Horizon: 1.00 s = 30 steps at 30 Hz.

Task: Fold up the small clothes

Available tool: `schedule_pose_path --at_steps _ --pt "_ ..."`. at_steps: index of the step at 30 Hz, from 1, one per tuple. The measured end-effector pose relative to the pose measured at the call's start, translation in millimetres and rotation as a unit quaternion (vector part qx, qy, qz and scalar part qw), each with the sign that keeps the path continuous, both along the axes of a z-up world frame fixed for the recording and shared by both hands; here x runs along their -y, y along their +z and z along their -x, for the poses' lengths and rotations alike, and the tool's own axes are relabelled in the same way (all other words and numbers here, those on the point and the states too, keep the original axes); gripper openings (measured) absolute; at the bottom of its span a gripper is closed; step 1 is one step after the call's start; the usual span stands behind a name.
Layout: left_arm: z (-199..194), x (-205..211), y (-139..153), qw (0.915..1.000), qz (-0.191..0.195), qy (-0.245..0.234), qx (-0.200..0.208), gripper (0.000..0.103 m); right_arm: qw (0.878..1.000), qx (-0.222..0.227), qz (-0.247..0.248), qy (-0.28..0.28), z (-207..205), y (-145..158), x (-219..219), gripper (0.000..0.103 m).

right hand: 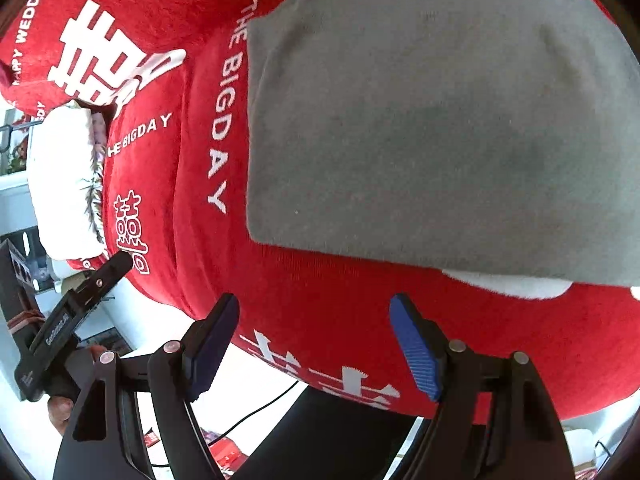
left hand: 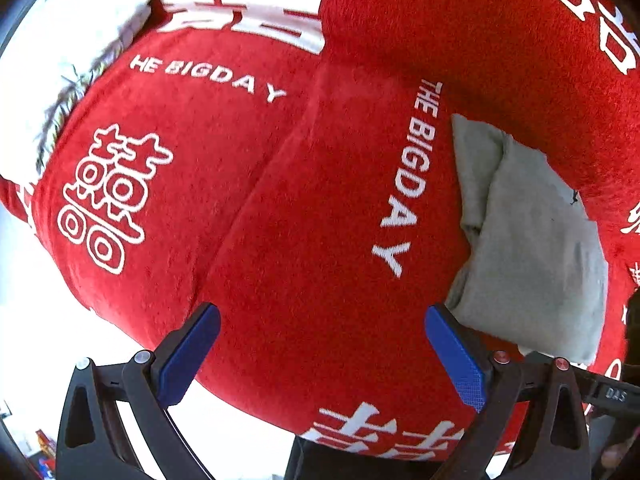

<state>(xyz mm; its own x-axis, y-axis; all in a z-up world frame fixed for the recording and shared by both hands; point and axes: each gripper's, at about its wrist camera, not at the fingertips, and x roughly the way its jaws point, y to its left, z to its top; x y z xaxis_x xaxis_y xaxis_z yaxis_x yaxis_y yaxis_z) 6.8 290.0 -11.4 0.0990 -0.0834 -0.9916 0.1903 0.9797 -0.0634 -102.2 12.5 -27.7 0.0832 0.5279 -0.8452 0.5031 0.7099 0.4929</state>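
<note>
Right wrist view: grey garment folded, both claws empty

Your right claw (right hand: 314, 344) and left claw (left hand: 322, 354) hang spread, gripping nothing. The grey garment (right hand: 440, 128) lies folded on the red blanket (right hand: 328, 300). It looks soft, light and floppy; pinch a corner or folded edge.

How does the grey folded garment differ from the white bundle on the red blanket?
The grey garment is plain and lies flat in a neat fold; the white bundle is puffier, with a patterned edge. The grey one sits close to the open right gripper; the white one lies off to the blanket's far edge. Both rest on it.
</note>
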Motion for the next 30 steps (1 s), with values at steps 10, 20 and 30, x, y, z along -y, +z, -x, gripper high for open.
schedule_pose_path --at_steps 10,20,30 --pt "5 3 -18 0.9995 0.001 0.0 -0.03 0.102 0.998 -0.022 -0.011 -0.056 14 -10 17 0.08" --pt "7 36 -55 0.9974 -0.006 -0.041 -0.059 0.102 0.989 -0.029 -0.02 -0.143 56 -14 49 0.08" --pt "10 74 -61 0.9944 -0.019 -0.087 -0.056 0.102 0.974 -0.024 -0.056 -0.217 86 -34 54 0.08"
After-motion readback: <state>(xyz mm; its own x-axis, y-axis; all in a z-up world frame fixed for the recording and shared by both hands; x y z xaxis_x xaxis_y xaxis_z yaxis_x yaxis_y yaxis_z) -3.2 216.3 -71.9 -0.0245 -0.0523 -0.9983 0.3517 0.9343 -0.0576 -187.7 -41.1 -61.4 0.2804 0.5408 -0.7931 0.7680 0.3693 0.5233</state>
